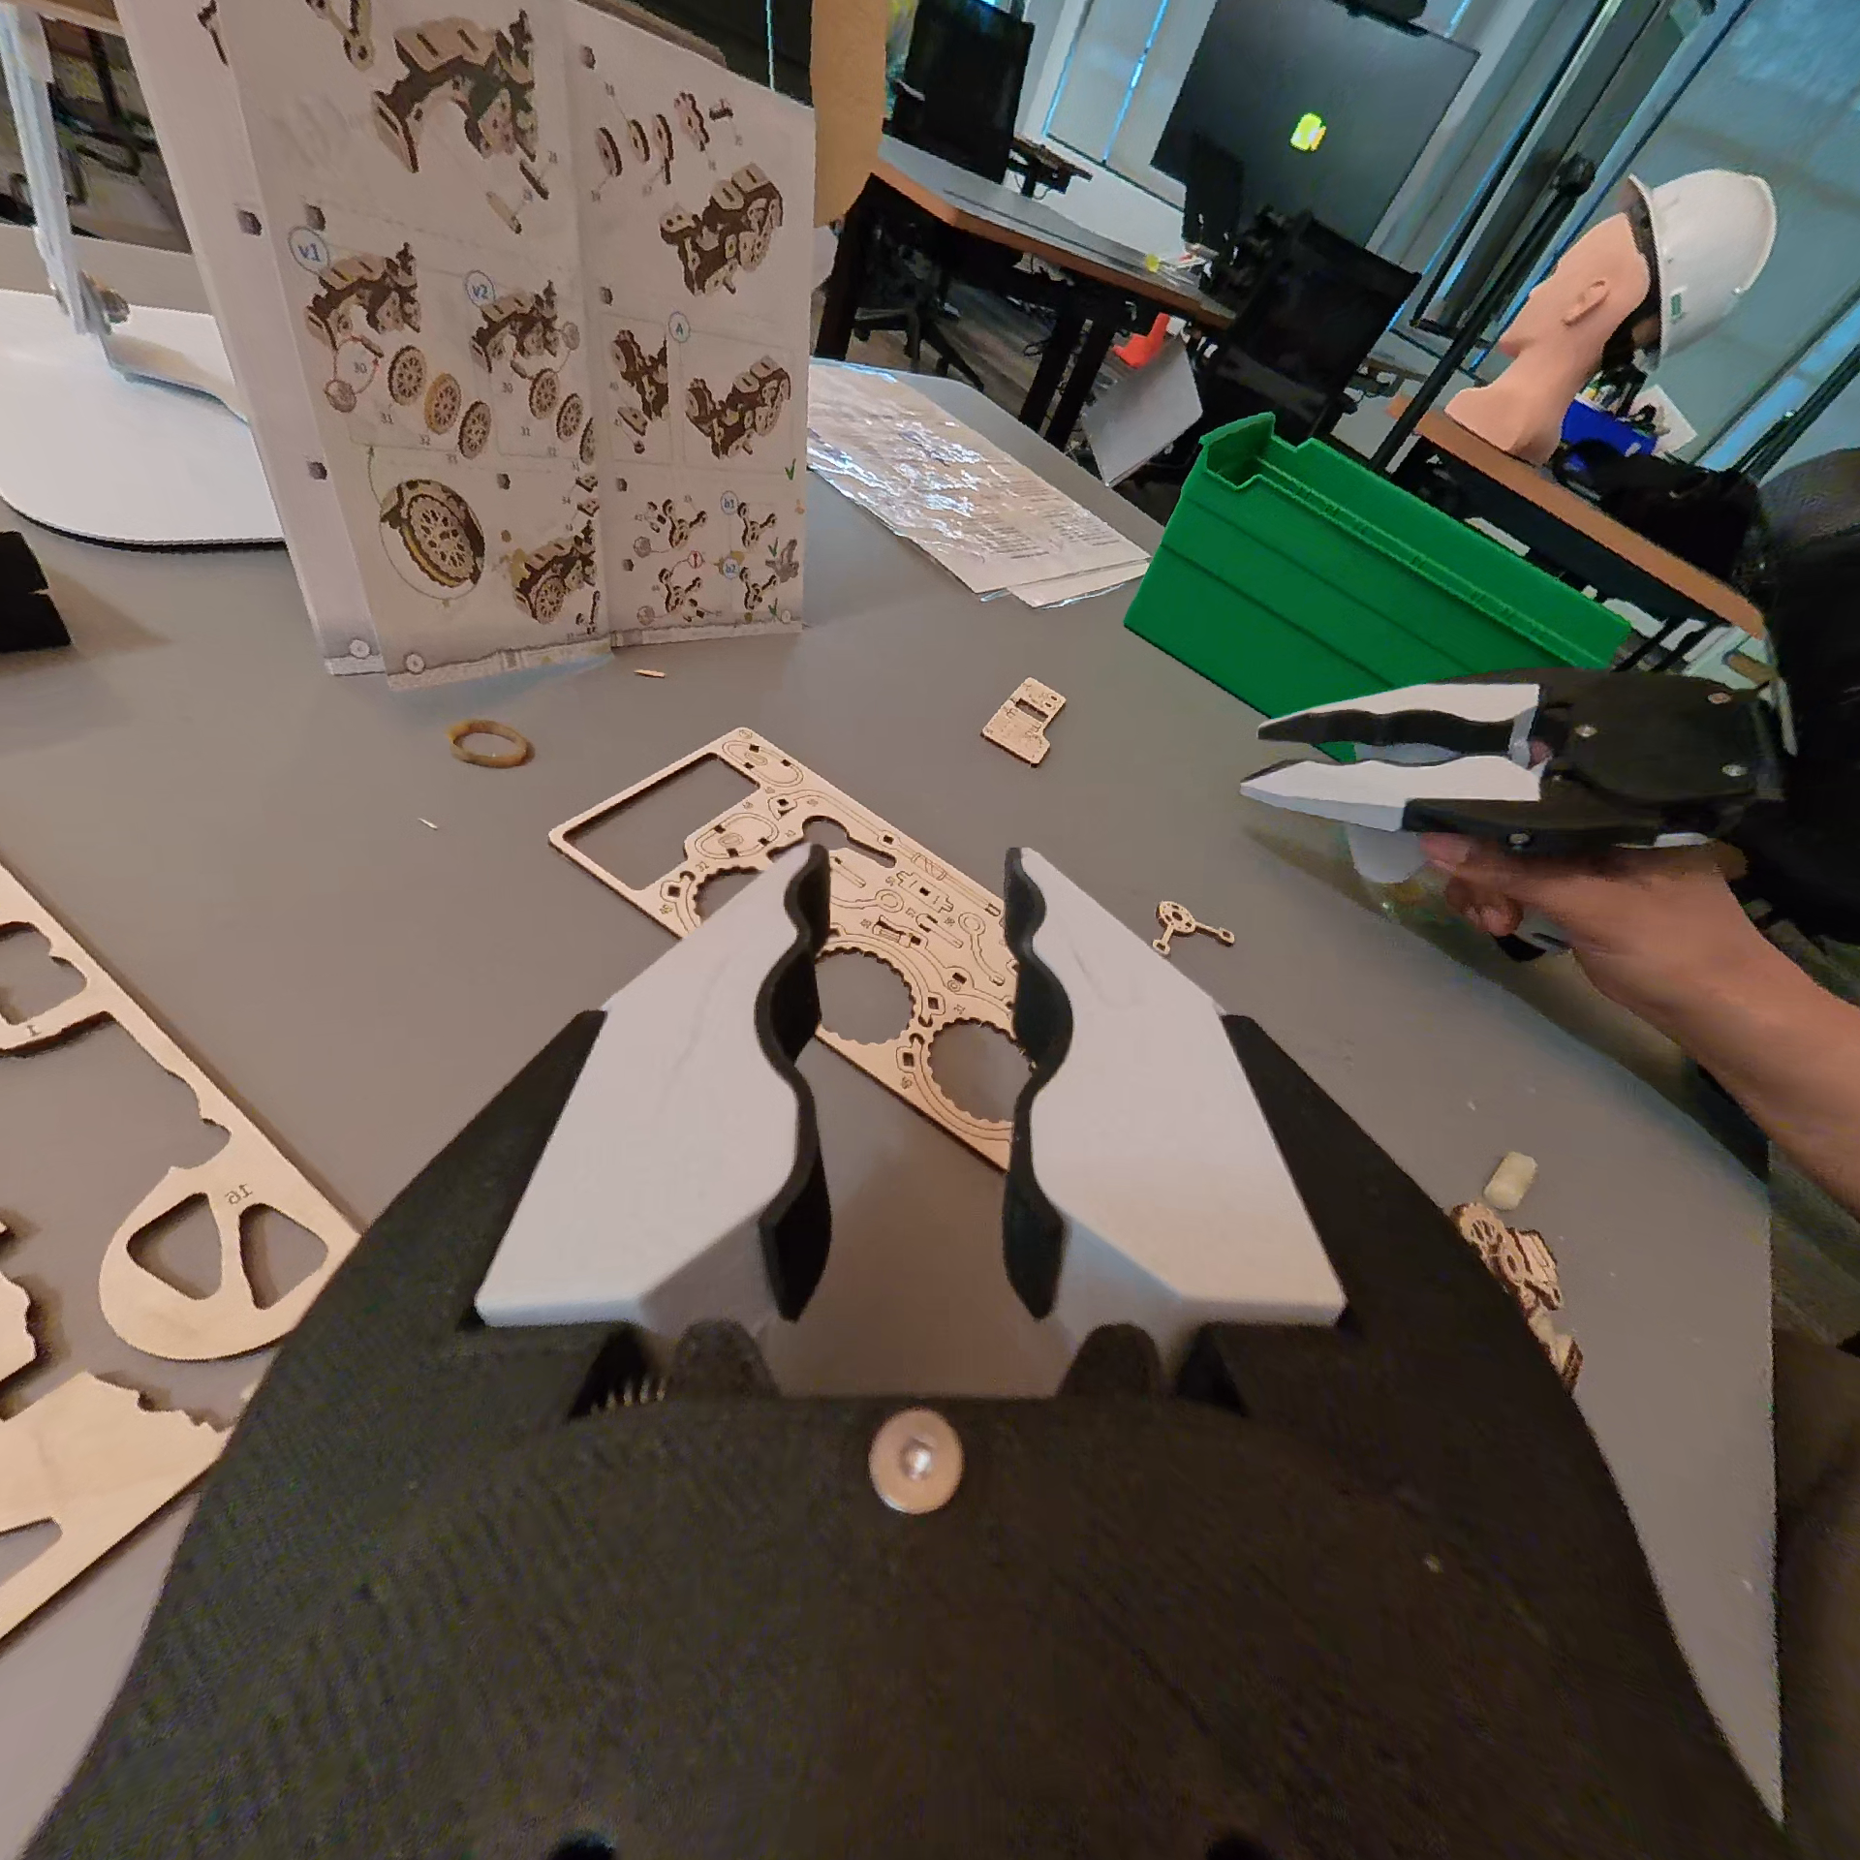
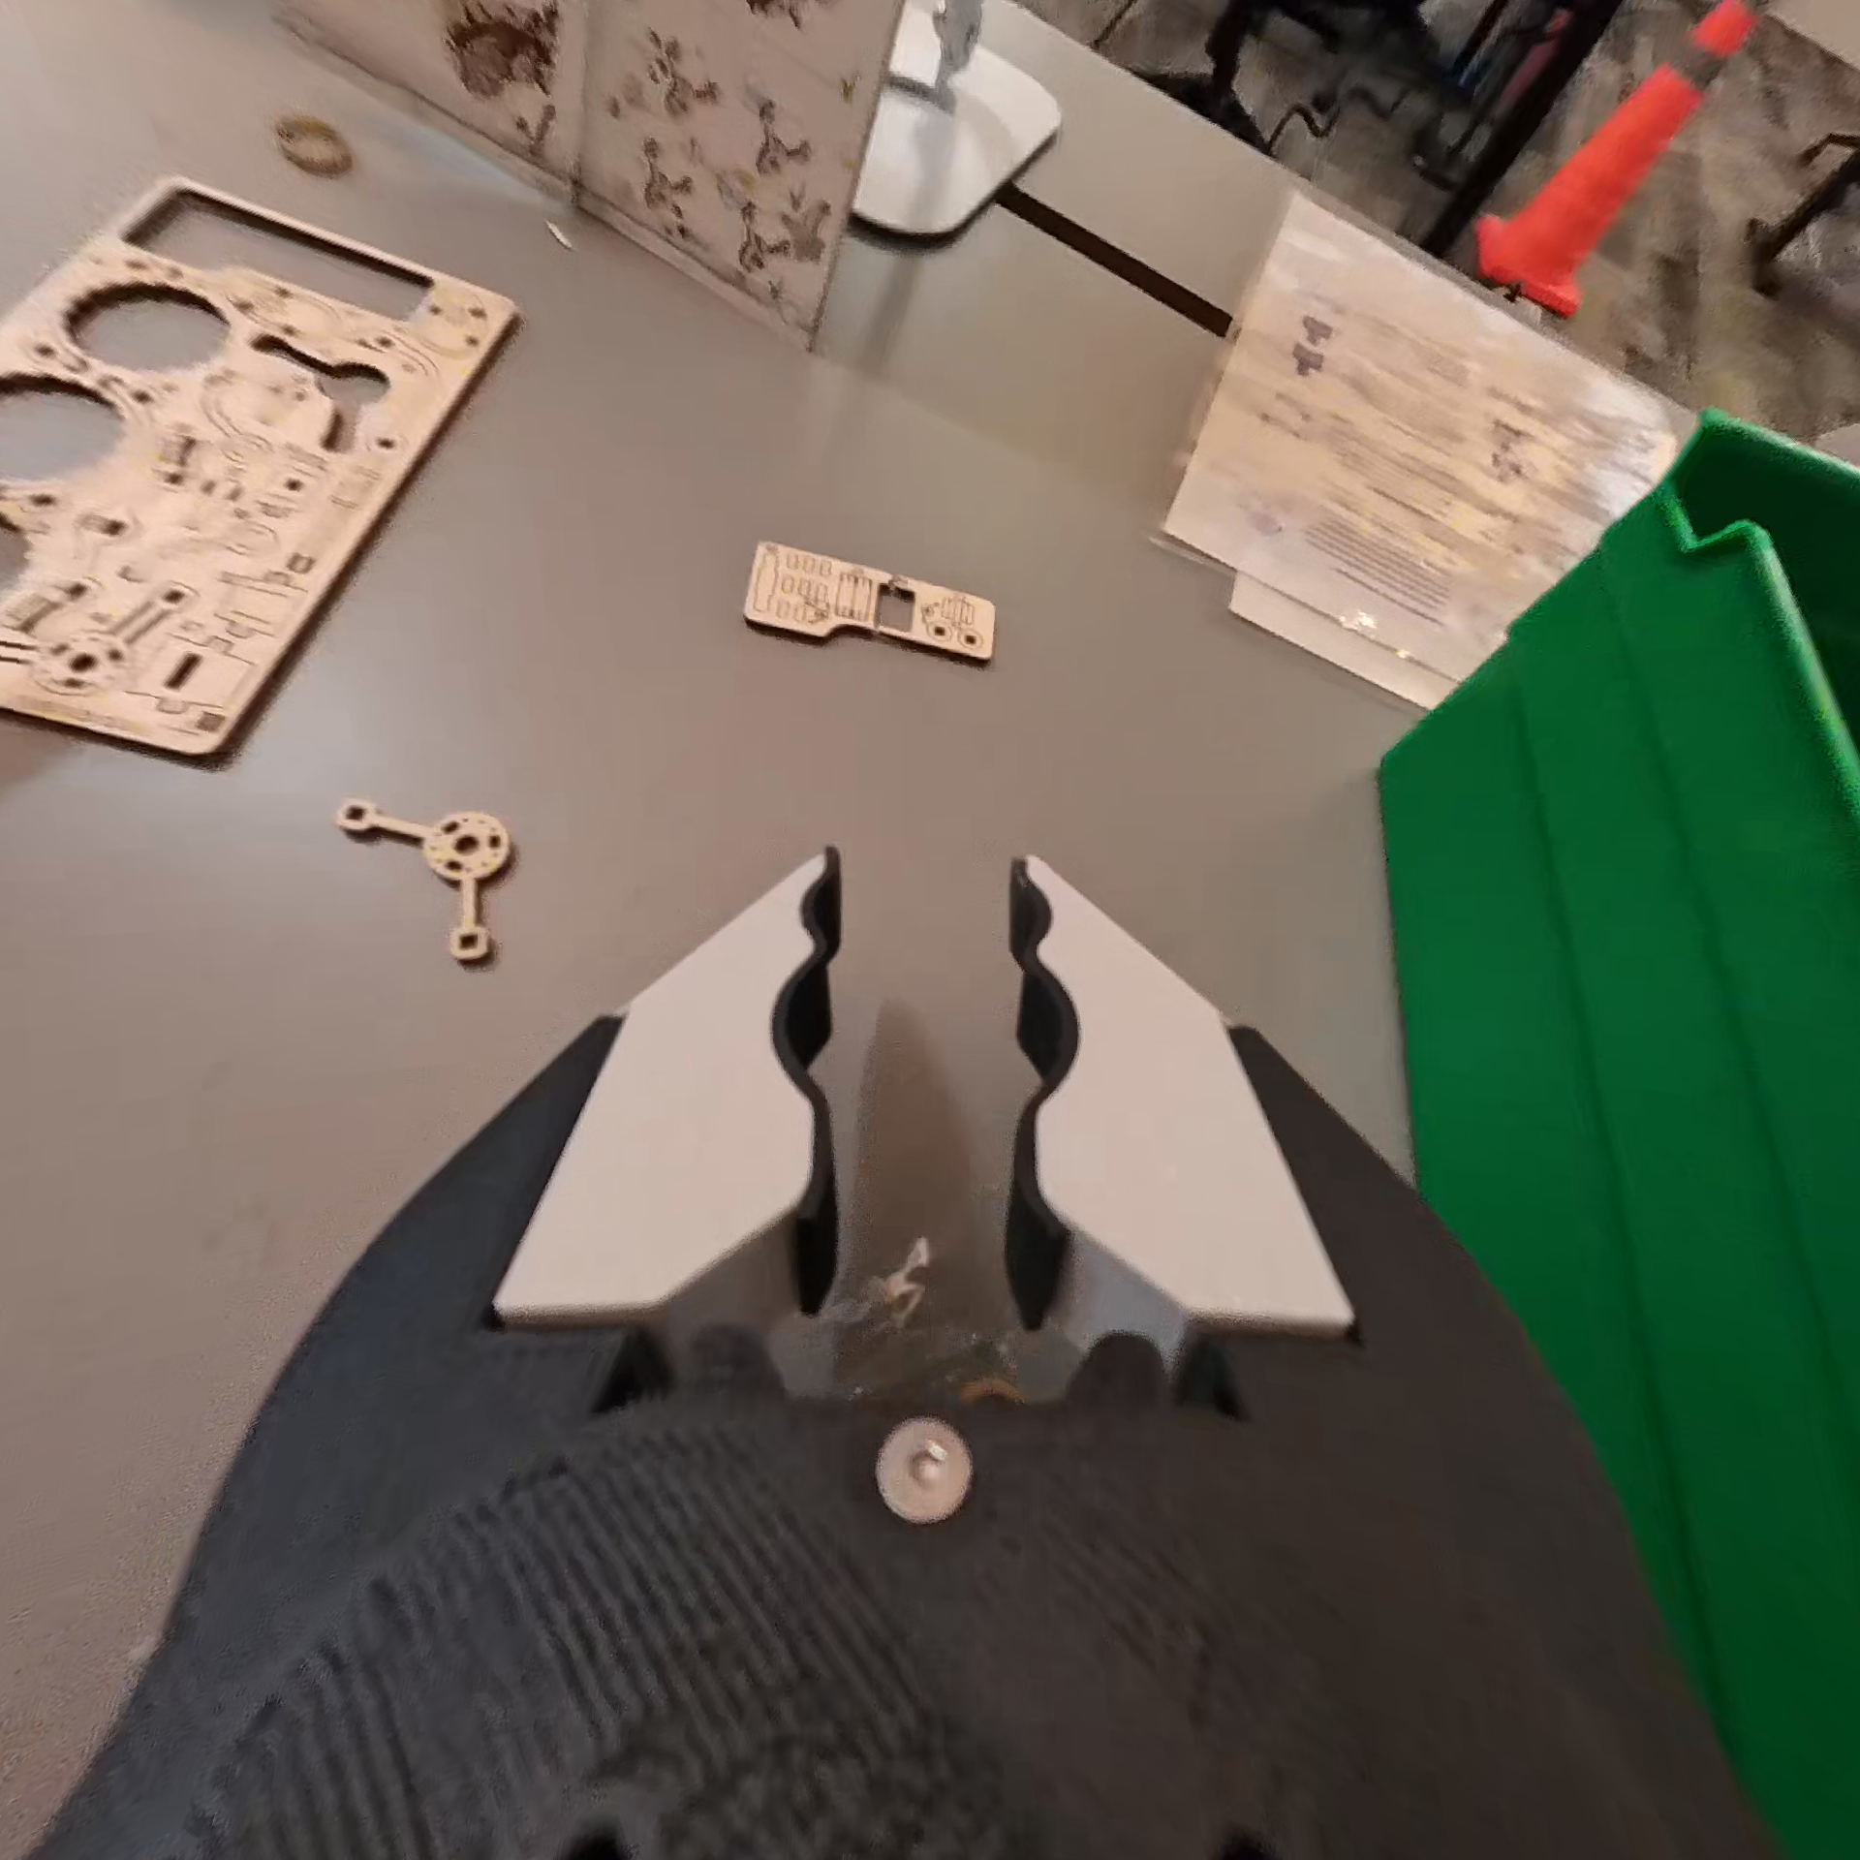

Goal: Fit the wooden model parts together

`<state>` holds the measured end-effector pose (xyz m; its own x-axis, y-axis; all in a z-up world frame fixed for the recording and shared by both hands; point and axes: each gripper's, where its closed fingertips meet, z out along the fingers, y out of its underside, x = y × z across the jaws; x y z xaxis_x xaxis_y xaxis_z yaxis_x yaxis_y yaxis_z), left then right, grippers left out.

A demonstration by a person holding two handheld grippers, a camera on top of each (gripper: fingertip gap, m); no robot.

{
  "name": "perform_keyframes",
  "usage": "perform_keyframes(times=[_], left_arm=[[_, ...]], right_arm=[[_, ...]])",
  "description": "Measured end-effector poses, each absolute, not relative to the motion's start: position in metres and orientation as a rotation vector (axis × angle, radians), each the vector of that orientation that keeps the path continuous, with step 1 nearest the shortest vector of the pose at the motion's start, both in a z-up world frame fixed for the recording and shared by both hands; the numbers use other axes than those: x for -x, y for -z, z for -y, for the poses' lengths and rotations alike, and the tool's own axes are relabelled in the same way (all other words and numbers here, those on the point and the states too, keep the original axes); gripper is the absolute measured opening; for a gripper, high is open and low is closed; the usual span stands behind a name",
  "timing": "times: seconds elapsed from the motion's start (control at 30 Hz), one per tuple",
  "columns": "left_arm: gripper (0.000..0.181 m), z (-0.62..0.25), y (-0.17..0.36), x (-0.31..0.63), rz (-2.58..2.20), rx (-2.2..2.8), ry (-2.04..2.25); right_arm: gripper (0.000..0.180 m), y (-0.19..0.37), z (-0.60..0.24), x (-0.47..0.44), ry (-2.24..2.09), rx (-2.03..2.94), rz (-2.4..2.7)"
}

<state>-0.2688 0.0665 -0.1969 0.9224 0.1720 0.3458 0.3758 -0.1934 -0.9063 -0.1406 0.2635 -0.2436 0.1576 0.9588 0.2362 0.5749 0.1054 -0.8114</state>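
Observation:
My left gripper [image 1: 918, 866] is open and empty, hovering over a laser-cut wooden sheet [image 1: 705, 835] with round cut-outs. A small wooden plate [image 1: 1025, 721], a small wooden hub with arms [image 1: 1188, 924] and a wooden ring [image 1: 490, 745] lie loose on the grey table. My right gripper [image 2: 924, 871] is open and empty above bare table. The hub part [image 2: 443, 856] lies to its left, the small plate [image 2: 871, 604] ahead and the sheet [image 2: 221, 453] at far left. The right gripper [image 1: 1258, 763] also shows at the right of the left wrist view, held by a hand.
A green bin [image 2: 1631, 1006] stands close on the right. An instruction booklet [image 1: 523, 332] stands upright at the back. Larger wooden sheets [image 1: 151, 1208] lie at left. A partly built wooden piece [image 1: 1510, 1268] sits near the right table edge. Sleeved papers [image 2: 1409, 483] lie behind the bin.

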Motion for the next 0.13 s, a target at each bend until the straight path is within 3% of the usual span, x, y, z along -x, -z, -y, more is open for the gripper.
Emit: perform_keyframes(times=[0.03,0.13], left_arm=[[0.033,-0.0669,0.1982,0.2684,0.411,1.78,0.191],[0.033,-0.0672,0.2012,0.269,0.407,1.796,0.17]], right_arm=[[0.033,0.2456,-0.2654,0.1406,-0.543,1.582,1.524],[0.035,0.2483,-0.2636,0.1418,-0.515,1.574,1.546]])
